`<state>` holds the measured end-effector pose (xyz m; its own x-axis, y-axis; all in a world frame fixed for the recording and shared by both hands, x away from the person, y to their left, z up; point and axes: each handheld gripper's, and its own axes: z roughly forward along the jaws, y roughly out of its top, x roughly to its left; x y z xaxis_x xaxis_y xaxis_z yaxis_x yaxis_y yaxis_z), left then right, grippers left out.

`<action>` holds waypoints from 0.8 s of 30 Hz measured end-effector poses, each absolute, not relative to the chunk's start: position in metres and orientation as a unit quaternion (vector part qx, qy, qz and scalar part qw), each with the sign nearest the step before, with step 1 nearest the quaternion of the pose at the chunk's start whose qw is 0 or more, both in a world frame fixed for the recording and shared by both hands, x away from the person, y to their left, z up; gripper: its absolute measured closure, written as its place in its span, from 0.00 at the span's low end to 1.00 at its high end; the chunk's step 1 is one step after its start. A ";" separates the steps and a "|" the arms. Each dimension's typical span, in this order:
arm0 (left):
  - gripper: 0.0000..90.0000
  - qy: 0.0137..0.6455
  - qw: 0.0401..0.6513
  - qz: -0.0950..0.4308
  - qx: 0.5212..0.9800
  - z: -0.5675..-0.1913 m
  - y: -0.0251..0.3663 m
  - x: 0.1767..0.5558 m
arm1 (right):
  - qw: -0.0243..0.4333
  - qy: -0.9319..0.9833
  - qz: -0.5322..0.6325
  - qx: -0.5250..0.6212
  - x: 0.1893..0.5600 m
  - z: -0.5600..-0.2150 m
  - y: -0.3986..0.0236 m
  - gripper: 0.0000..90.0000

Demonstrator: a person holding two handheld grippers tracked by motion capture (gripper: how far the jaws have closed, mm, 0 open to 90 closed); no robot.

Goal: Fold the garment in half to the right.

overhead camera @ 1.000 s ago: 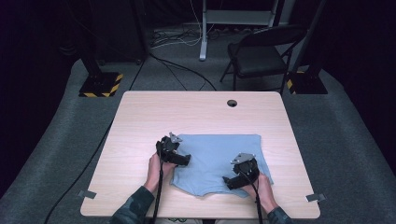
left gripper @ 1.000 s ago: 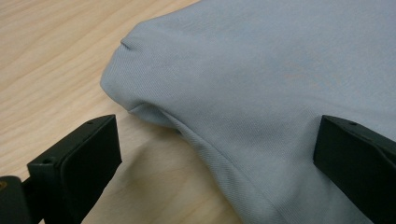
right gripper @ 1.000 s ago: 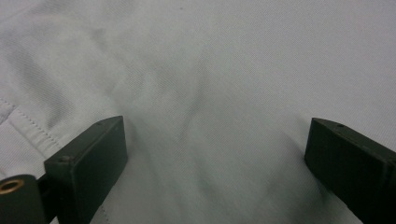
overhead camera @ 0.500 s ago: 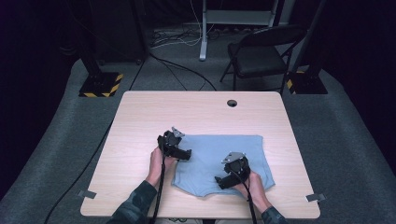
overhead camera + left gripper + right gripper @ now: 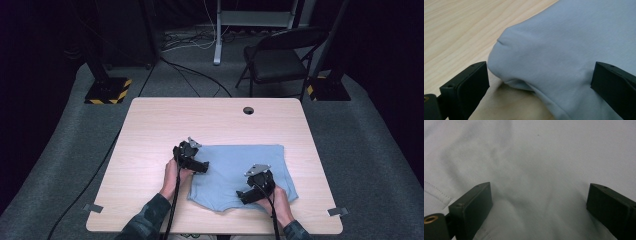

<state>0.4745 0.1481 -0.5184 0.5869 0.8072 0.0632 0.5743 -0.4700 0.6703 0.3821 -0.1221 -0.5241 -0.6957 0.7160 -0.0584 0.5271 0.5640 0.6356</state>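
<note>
A light blue cloth point(image 5: 235, 167) lies folded on the near half of the wooden table point(image 5: 165, 125). My left gripper point(image 5: 200, 166) sits at the cloth's left edge, open. Between its wide-apart jaws in the left gripper view, a rounded fold of the cloth point(image 5: 554, 57) bulges up off the wood. My right gripper point(image 5: 244, 196) rests on the cloth's near right part, also open. The right gripper view looks straight down on the cloth point(image 5: 539, 170), with a stitched hem at lower left and nothing clamped.
A round cable hole point(image 5: 248, 110) sits near the table's far edge. Beyond the table stand a folding chair point(image 5: 280, 55) and stand bases with yellow-black tape point(image 5: 107, 90). Tape tabs mark the near corners point(image 5: 92, 207).
The right gripper has moved left and nearer over the cloth. The left gripper shifted slightly right onto the cloth's left edge, bunching it.
</note>
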 end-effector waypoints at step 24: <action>0.02 0.398 0.299 0.202 0.844 -0.522 0.119 0.489 | 0.143 0.877 0.304 0.343 0.374 -0.525 -0.108 0.07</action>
<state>0.4885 0.1191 -0.5219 0.6020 0.7918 0.1035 0.5497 -0.5049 0.6655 0.3742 -0.1081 -0.5250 -0.7232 0.6893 -0.0427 0.5147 0.5792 0.6321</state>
